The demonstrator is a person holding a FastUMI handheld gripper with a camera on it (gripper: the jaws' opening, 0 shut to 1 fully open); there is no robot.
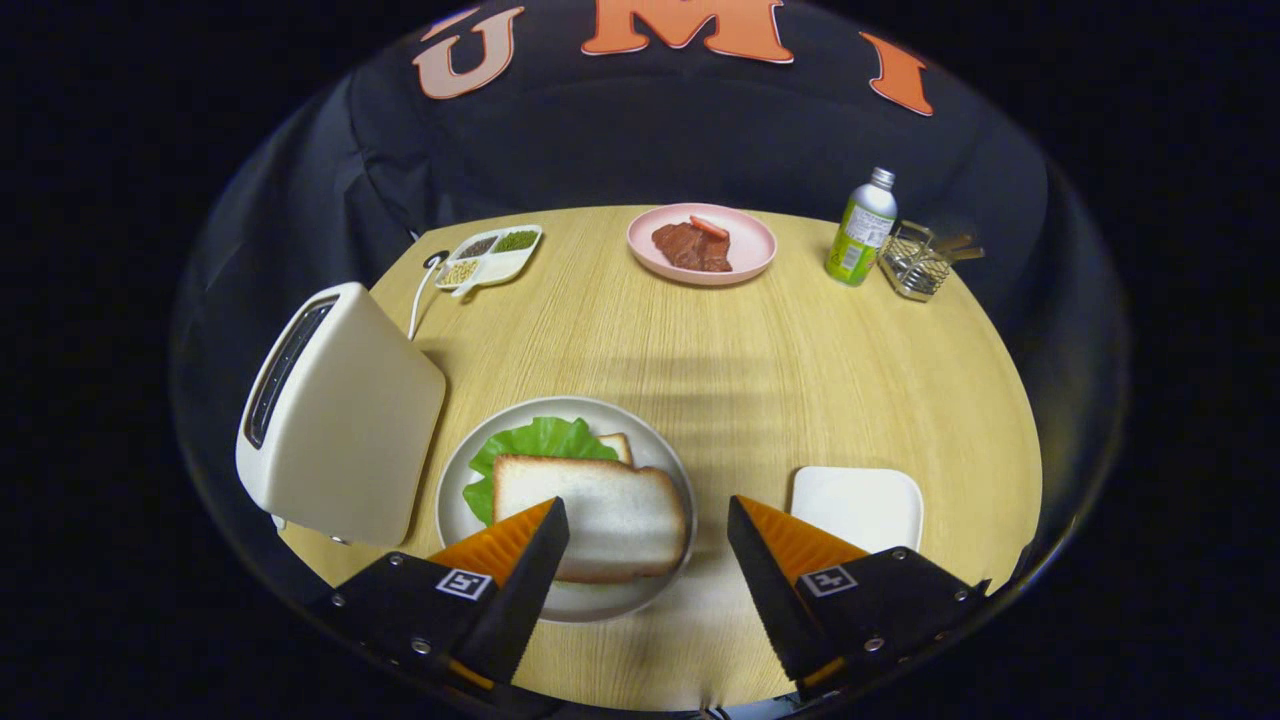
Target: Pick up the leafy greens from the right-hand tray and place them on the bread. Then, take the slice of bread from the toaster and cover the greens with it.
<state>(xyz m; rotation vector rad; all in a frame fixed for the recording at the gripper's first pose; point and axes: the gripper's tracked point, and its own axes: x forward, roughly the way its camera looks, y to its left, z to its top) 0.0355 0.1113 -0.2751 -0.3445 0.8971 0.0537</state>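
The gripper (pixel 648 520) hangs with jaws wide apart and empty, the top bread slice (pixel 600 510) lying flat over the lettuce (pixel 535 445) on the grey plate (pixel 660 455), just ahead, toward the left finger, long axis crosswise.

I read this as a staged recording booth dressed as a kitchen table, not a real kitchen. Black cloth (pixel 700 140) hangs behind and around a round light-wood table (pixel 800 380), upper half of the frame. Kitchen props: a cream toaster (pixel 340 415) at left, a grey plate (pixel 600 600) with stacked bread (pixel 600 510) and greens (pixel 530 440) bottom centre, a pink plate (pixel 745 262) of meat at top centre, a divided dish (pixel 490 255) of beans upper left, a bottle (pixel 862 228) and wire basket (pixel 915 262) upper right.
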